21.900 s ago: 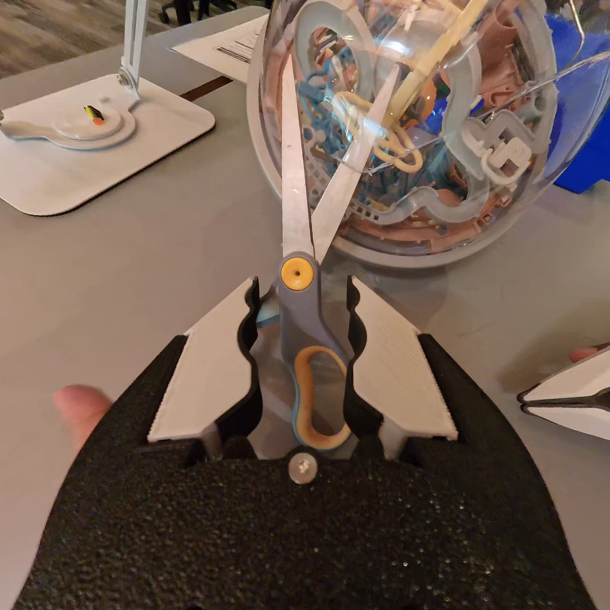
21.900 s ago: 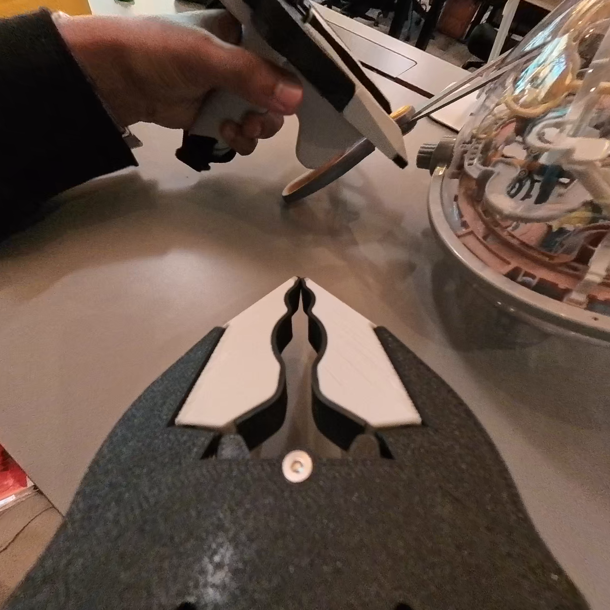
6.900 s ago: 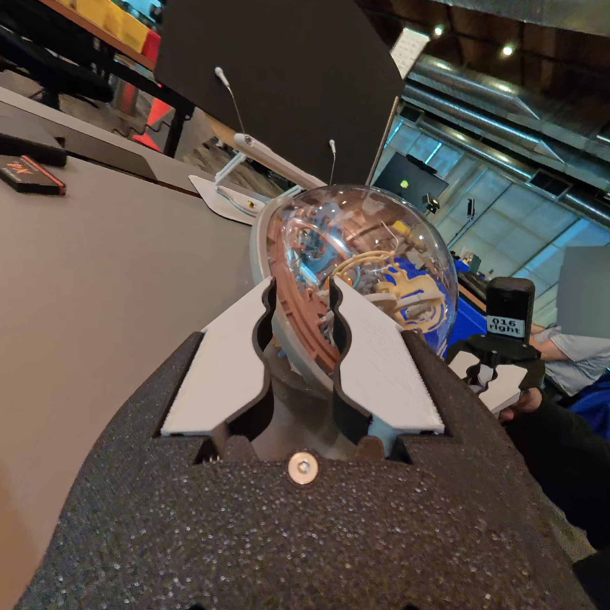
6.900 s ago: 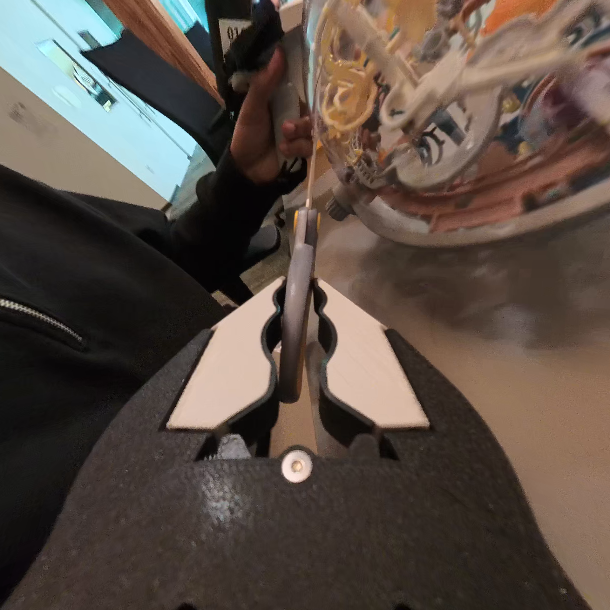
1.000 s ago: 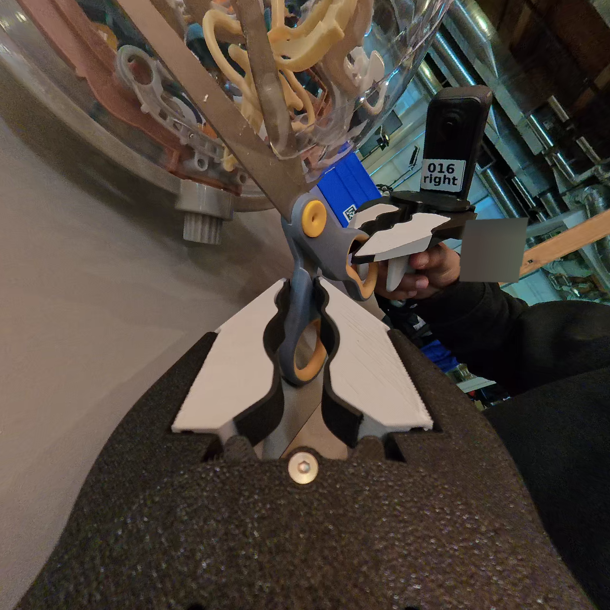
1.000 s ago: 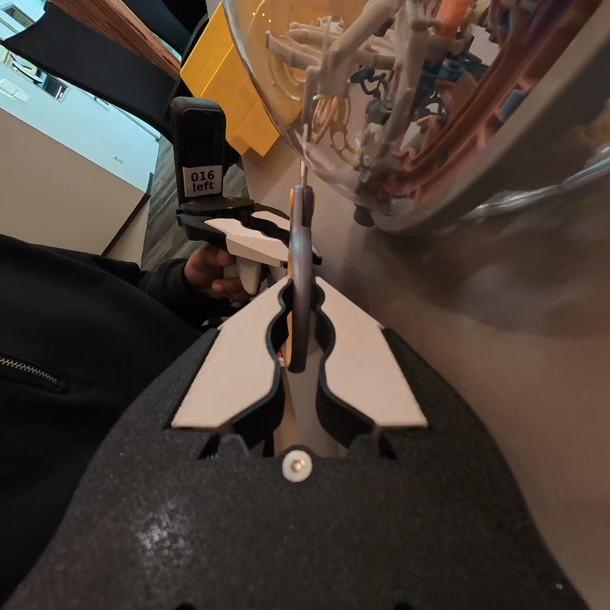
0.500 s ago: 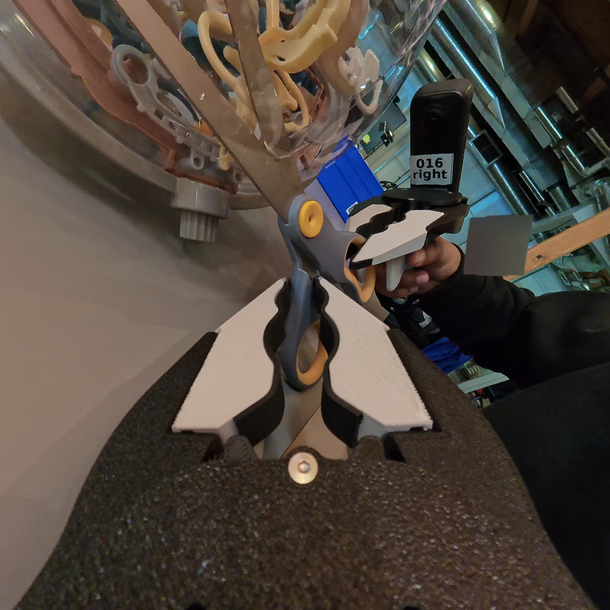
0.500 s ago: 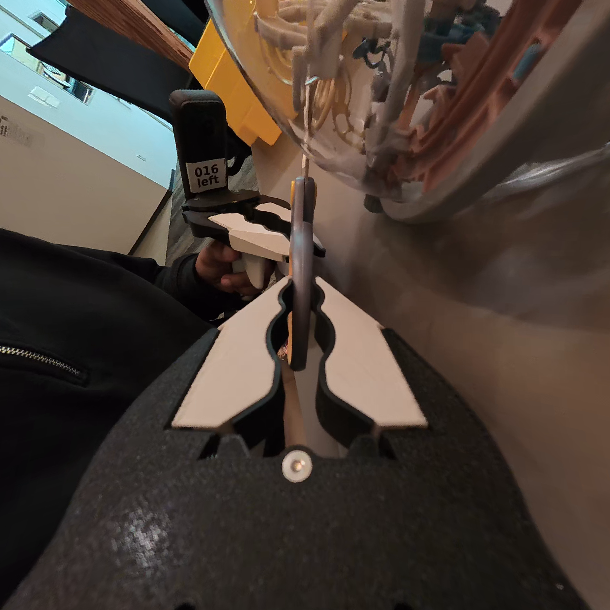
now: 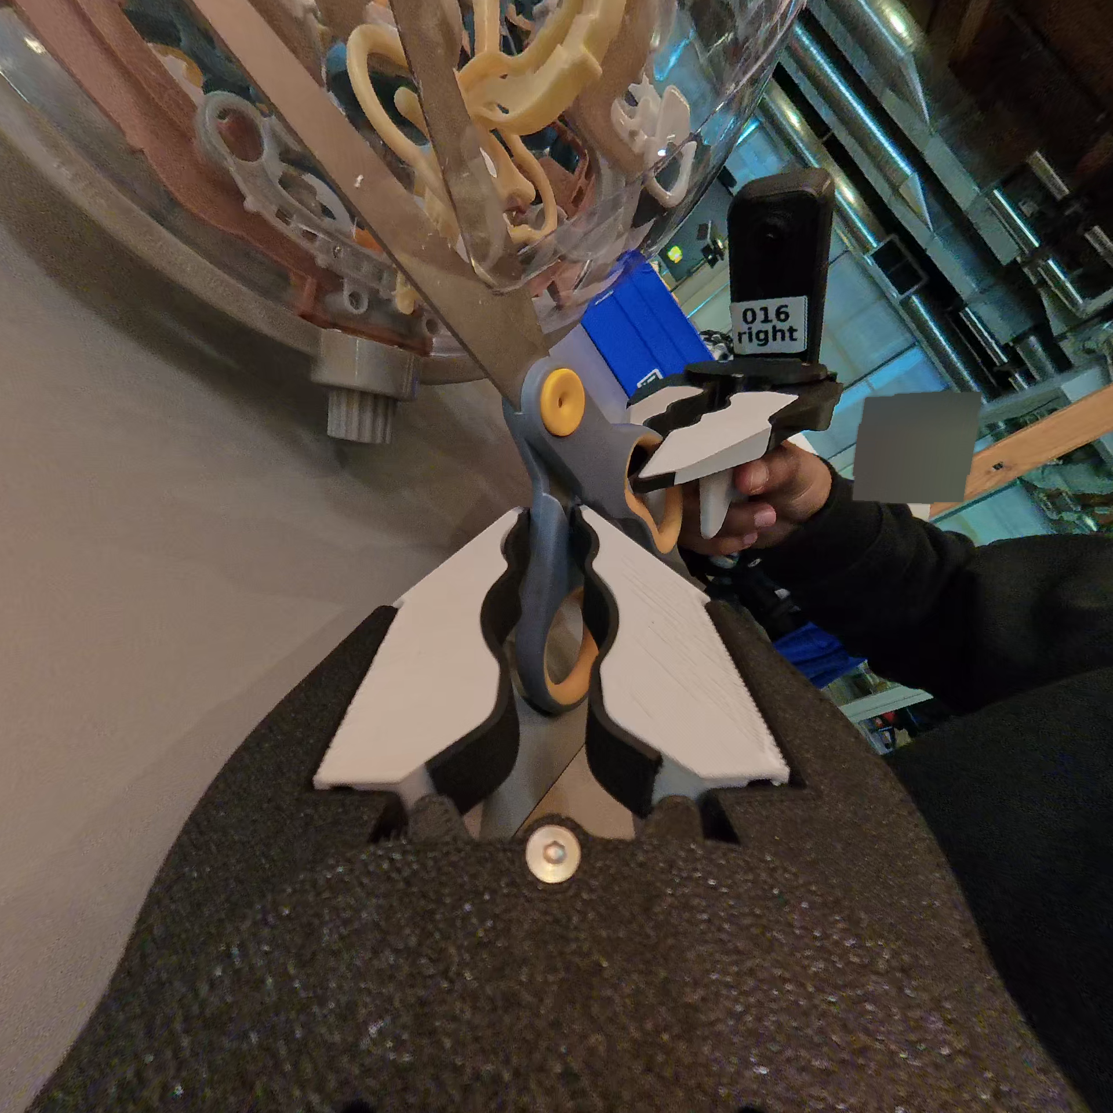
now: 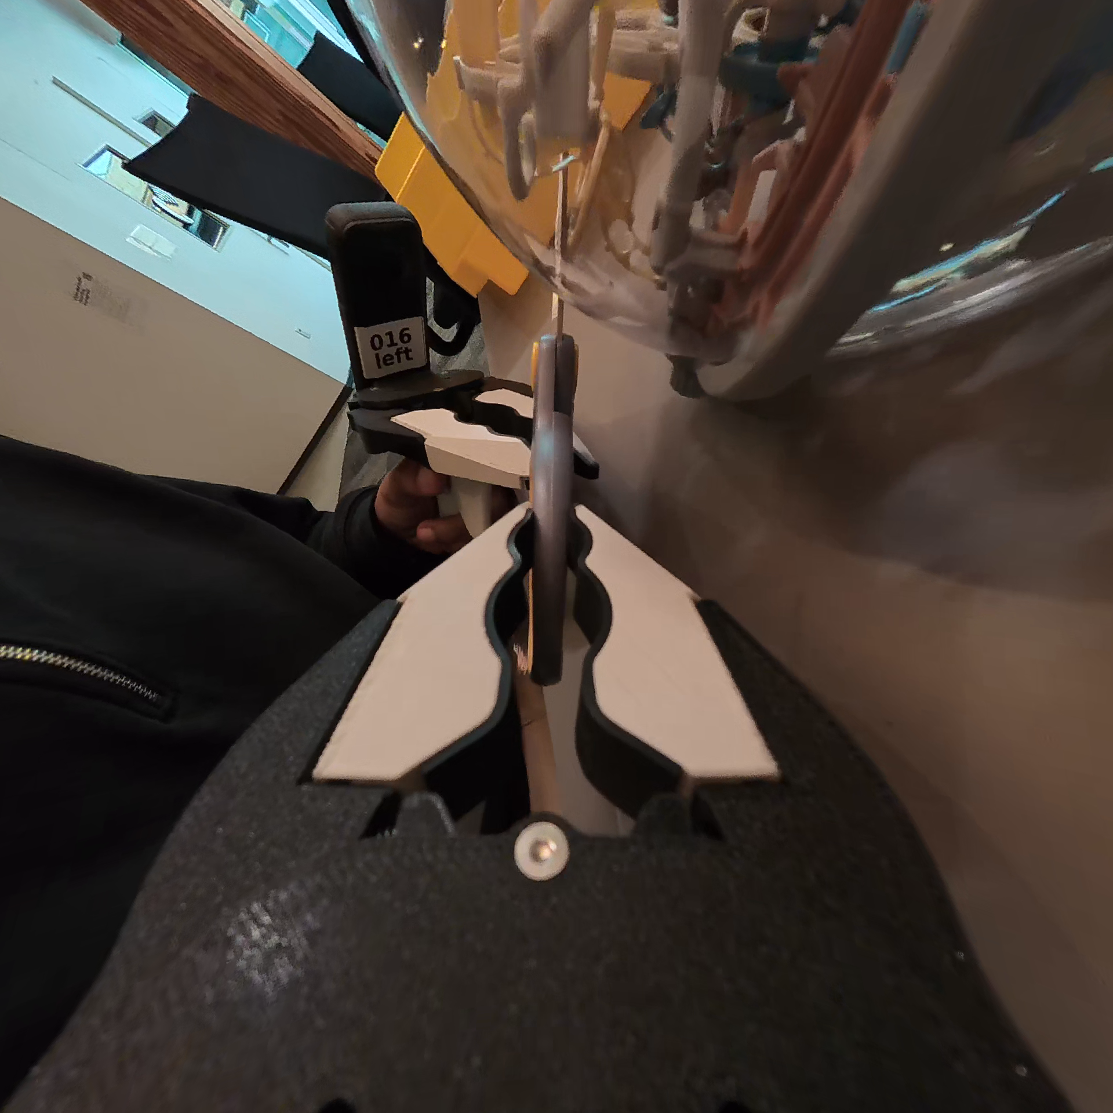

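Grey scissors [image 9: 557, 458] with orange-lined handle loops and an orange pivot are held between both grippers, blades spread open and pointing at a clear plastic maze globe [image 9: 421, 150]. My left gripper [image 9: 551, 521] is shut on one handle loop. My right gripper [image 10: 551, 518] is shut on the other handle loop, where the scissors [image 10: 551, 494] show edge-on. In the left wrist view the right gripper [image 9: 707, 439] shows clamped on the far loop. In the right wrist view the left gripper [image 10: 476, 439] shows behind the scissors. The globe [image 10: 723, 180] fills the top right there.
The grey table [image 9: 150, 542] carries the globe on its grey base ring with a small knob [image 9: 361, 391]. A blue box [image 9: 638, 337] stands behind it. A yellow bin [image 10: 445, 211] shows behind the globe. A person's black sleeves [image 9: 933, 602] hold both grippers. Less than 4 cm separates the two grippers' tips.
The handle loops have been pulled a little further apart over the last second, and the blades stand slightly wider. Both views have tilted closer under the globe.
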